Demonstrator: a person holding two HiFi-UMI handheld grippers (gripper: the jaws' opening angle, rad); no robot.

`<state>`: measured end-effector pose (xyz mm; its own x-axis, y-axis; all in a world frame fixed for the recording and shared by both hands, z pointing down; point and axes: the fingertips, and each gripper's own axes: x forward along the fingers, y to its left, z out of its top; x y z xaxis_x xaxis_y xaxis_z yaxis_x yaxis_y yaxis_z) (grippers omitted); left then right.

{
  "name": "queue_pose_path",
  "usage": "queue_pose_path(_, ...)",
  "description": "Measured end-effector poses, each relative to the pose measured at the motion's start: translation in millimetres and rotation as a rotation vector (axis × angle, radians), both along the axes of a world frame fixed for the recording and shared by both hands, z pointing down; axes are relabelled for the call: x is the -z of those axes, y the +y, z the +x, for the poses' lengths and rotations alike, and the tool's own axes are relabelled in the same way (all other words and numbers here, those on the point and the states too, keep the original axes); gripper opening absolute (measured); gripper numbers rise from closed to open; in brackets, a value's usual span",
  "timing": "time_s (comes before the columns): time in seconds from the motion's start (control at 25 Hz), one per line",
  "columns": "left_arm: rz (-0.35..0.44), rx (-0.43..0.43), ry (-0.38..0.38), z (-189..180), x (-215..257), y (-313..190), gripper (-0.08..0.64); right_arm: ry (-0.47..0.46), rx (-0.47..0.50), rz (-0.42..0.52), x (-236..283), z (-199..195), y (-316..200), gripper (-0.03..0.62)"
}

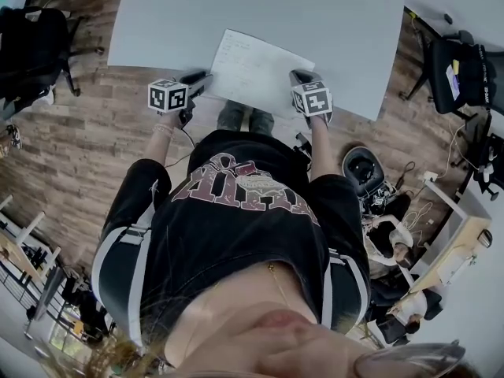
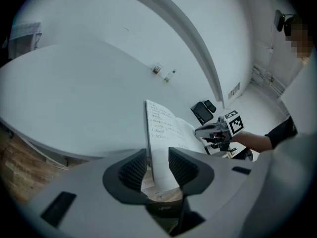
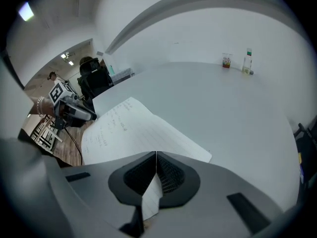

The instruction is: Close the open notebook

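Note:
An open notebook [image 1: 256, 73] with handwritten white pages lies at the near edge of the grey table [image 1: 331, 14]. My left gripper [image 1: 201, 79] is at its left edge. In the left gripper view its jaws [image 2: 157, 158] stand open, with the notebook's [image 2: 166, 128] raised left page between the pads and a gap showing beside it. My right gripper [image 1: 299, 77] is at the notebook's right near corner. In the right gripper view its jaws [image 3: 156, 158] are shut on a corner of the notebook's [image 3: 133, 128] page, which pokes out below the pads.
Two small bottles [image 3: 227, 61] [image 3: 247, 61] stand at the table's far side. Black office chairs [image 1: 31, 46] [image 1: 461, 73] sit on the wooden floor to the left and right. The person's legs [image 1: 246, 118] are right at the table's near edge.

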<state>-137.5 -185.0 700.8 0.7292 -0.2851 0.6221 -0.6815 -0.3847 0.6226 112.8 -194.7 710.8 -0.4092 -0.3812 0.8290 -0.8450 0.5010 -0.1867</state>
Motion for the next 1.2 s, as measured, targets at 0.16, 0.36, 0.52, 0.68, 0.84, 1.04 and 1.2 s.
queue_pose_path(0.16, -0.031, -0.032, 0.023, 5.1, -5.4, 3.5, 0.189, 0.016, -0.005, -0.018, -10.1, 3.7, 3.1, 0.020)
queue_pose_path(0.36, -0.068, -0.049, 0.039, -4.1, -9.0, 13.8, 0.192, 0.012, -0.014, -0.022, -7.9, 0.3, 4.9, 0.020)
queue_pose_path(0.52, -0.115, -0.053, 0.092, 2.7, -20.5, 19.6, 0.203, 0.029, 0.006, -0.019, -9.7, 1.7, 3.9, 0.020)
queue_pose_path(0.68, -0.153, -0.039, 0.169, 10.7, -24.5, 22.8, 0.204, 0.008, -0.003, -0.029, -10.7, 1.5, 4.4, 0.020)
queue_pose_path(0.84, -0.165, -0.028, 0.220, 9.5, -19.4, 22.8, 0.146, 0.003, -0.005, -0.029, -9.4, 0.8, 3.5, 0.020)
queue_pose_path(1.04, -0.172, -0.016, 0.282, 7.5, -0.7, 25.8, 0.093, 0.000, -0.001, -0.040, -13.1, 0.6, 7.4, 0.020)
queue_pose_path(1.2, -0.165, 0.008, 0.337, 12.0, 18.1, 26.5, 0.078, -0.005, -0.001, -0.045, -11.9, 0.3, 7.3, 0.020)
